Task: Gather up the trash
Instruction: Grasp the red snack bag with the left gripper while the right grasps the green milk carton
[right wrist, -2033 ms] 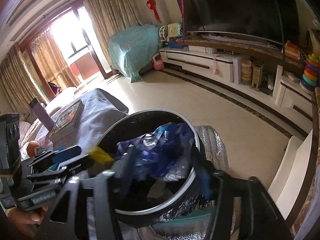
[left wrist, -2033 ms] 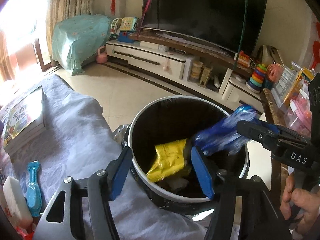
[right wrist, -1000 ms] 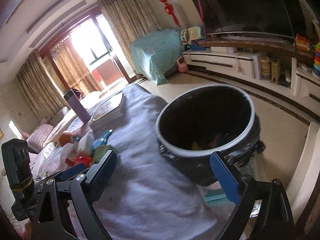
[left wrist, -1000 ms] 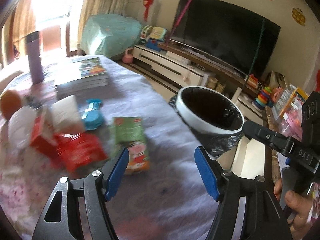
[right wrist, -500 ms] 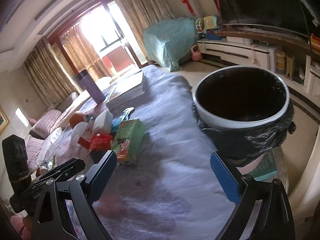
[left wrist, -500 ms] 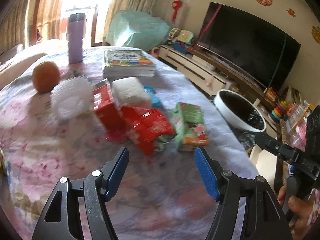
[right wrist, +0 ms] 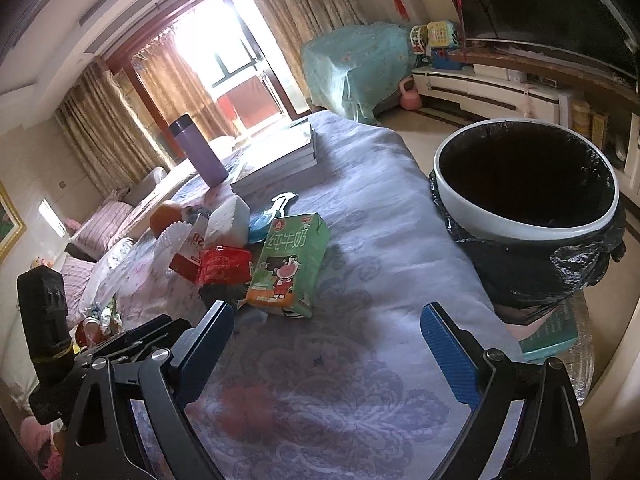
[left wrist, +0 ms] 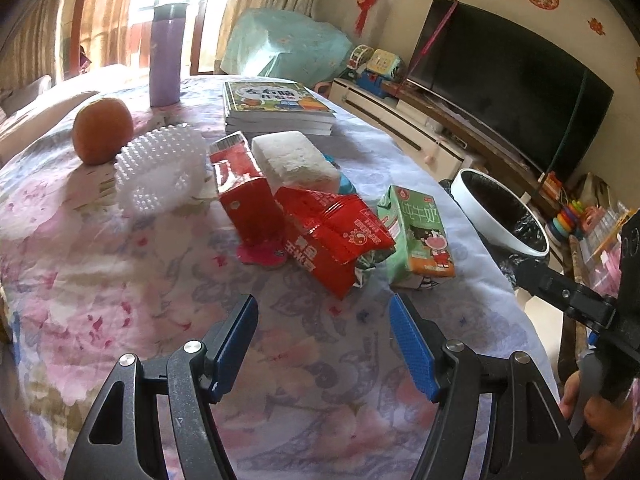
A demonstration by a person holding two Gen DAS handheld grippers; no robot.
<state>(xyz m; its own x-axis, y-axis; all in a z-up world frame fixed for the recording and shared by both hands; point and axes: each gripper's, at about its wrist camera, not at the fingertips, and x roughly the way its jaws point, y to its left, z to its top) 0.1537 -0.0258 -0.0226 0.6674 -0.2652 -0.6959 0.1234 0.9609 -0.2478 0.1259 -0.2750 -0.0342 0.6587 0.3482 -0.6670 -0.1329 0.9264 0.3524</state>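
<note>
A green milk carton (left wrist: 418, 234) lies on the flowered tablecloth, also in the right wrist view (right wrist: 290, 264). Beside it lie a red snack wrapper (left wrist: 334, 240) and a red carton (left wrist: 244, 196). The white-rimmed trash bin (right wrist: 524, 196) with a black liner stands off the table's right edge; it also shows in the left wrist view (left wrist: 502, 216). My left gripper (left wrist: 324, 340) is open and empty, just short of the wrapper. My right gripper (right wrist: 326, 344) is open and empty, between the green carton and the bin.
An orange (left wrist: 102, 130), a white bumpy plastic piece (left wrist: 160, 168), a white sponge (left wrist: 292, 158), a purple flask (left wrist: 166, 54) and a stack of books (left wrist: 276, 108) sit further back on the table. A TV (left wrist: 508, 80) and its cabinet stand beyond.
Both grippers let go of wrappers into the bin, then pulled back over the table. The left one now faces the pile of trash; the bin has slid to the right.
</note>
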